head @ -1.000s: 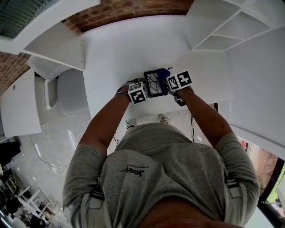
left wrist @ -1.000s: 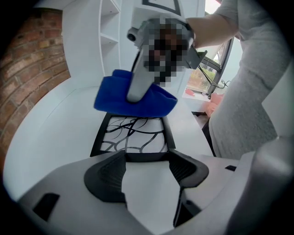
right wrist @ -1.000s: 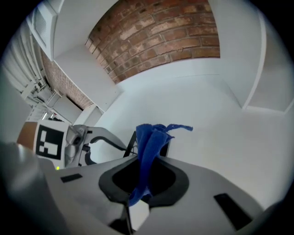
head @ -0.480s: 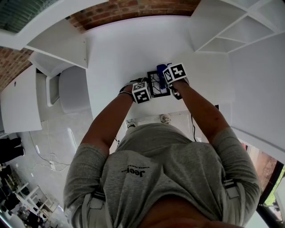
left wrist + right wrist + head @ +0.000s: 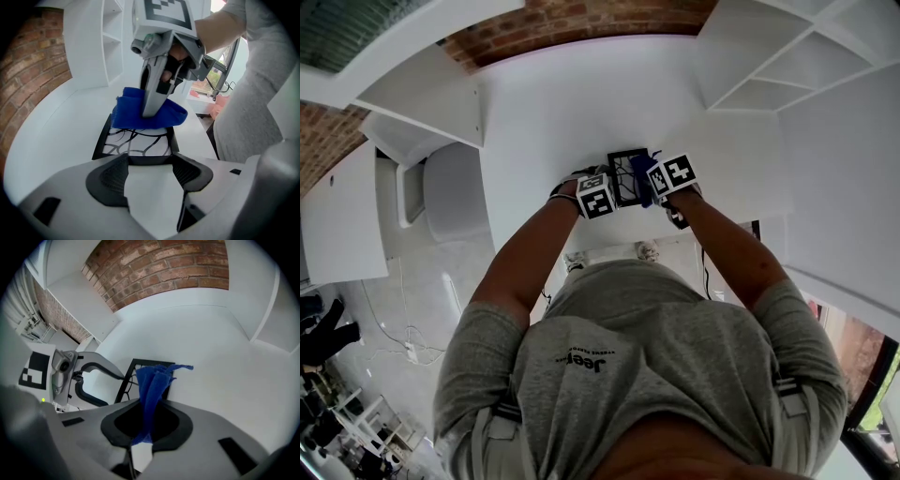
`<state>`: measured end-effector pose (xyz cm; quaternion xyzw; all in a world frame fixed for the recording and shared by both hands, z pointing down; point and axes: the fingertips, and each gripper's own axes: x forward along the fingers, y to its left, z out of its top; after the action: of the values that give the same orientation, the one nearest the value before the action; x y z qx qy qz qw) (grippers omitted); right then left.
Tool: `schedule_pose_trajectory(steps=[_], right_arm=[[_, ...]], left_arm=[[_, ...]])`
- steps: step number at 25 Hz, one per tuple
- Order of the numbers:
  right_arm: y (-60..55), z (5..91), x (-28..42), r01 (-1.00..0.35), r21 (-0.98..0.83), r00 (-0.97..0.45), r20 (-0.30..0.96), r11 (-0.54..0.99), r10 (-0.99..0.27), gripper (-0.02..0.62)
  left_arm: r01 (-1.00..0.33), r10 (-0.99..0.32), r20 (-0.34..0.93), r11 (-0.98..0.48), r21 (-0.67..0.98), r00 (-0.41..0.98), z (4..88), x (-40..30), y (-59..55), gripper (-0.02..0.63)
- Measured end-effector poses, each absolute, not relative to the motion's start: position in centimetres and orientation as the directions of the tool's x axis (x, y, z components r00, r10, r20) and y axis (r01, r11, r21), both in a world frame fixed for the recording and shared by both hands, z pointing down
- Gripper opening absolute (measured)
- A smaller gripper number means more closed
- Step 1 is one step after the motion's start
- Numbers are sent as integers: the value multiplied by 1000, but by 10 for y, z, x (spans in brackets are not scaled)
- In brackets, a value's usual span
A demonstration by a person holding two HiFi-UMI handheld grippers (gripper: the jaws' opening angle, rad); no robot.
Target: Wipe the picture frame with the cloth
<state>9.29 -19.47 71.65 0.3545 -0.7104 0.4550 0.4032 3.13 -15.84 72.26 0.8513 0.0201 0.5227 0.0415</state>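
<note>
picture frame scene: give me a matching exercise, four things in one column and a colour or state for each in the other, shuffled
Column A
1. cloth
2. picture frame
3. left claw
4. right claw

Column B
a. jaws apart, clamping nothing
b. blue, bunched up
c. shut on the cloth
d. black-bordered, lying flat

Pairs: 1-b, 2-d, 3-a, 4-c

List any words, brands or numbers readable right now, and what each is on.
"Jeep" on the person's grey shirt, upside down in the head view; a smaller line beside it is too small to read.
Marker cubes: square black-and-white patterns, no letters.
Picture frame: black curved lines, no words.
</note>
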Motion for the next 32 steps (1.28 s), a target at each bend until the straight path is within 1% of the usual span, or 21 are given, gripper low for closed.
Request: schedule_pose_trajectory(steps=[7,20,25,32], right_arm=[[-151,715,94,-853,-399,-451,888,336,-91,51],[-107,717,95,-831,-438,-473,881,342,-19,51],[-127,704,92,-827,-451,-501,862,335,-77,51],[-198,690,76,-833,-442,-516,838,333,-177,51]], left_arm=[[-9,80,892,-996,93,444,722,31,-158,296],[-13,75,897,-996,90,435,722,32,-157,296],[-13,75,897,-996,89,436,722,31,-157,296],[-18,73,897,-996,90,437,723,32,-158,296]])
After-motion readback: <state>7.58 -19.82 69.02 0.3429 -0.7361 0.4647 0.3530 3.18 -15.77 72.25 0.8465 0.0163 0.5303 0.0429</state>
